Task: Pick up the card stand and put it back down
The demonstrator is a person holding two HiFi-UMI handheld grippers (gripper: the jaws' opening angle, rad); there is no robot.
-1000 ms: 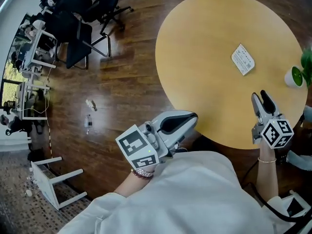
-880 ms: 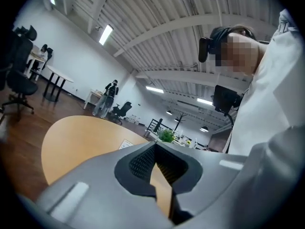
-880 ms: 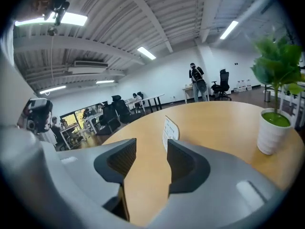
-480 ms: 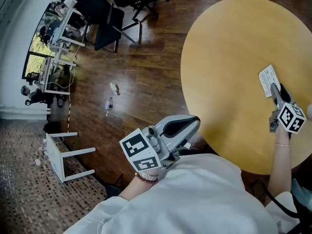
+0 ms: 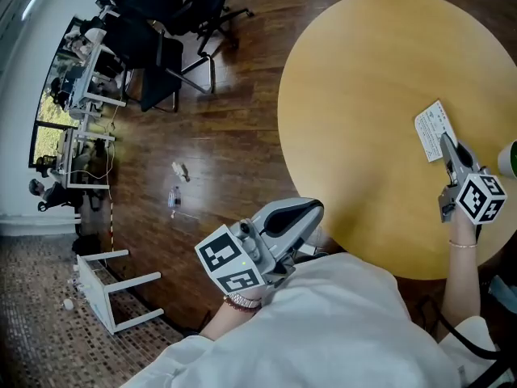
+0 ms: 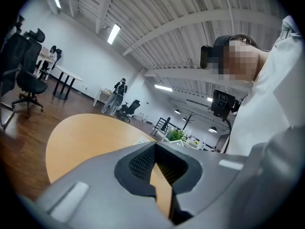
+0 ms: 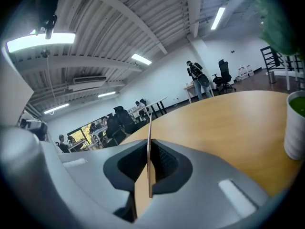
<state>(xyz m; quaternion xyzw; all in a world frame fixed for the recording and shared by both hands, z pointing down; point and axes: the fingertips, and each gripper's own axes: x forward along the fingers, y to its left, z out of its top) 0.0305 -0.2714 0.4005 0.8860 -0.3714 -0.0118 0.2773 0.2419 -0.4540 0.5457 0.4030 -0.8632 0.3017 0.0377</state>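
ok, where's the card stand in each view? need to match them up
Head view: card stand at the right of the round table, in the right gripper, whose jaws have just closed on it.
Left gripper view: small pale shape at the table's far side, probably it.
Right gripper view: card stand edge-on between the jaws, centre.
Shared landmark: the table.

I get bright, even light from a ceiling strip light [image 7: 40, 41] at ten o'clock; fisheye bends my edges, dark corners ring both gripper views, nearest foreground blurs.
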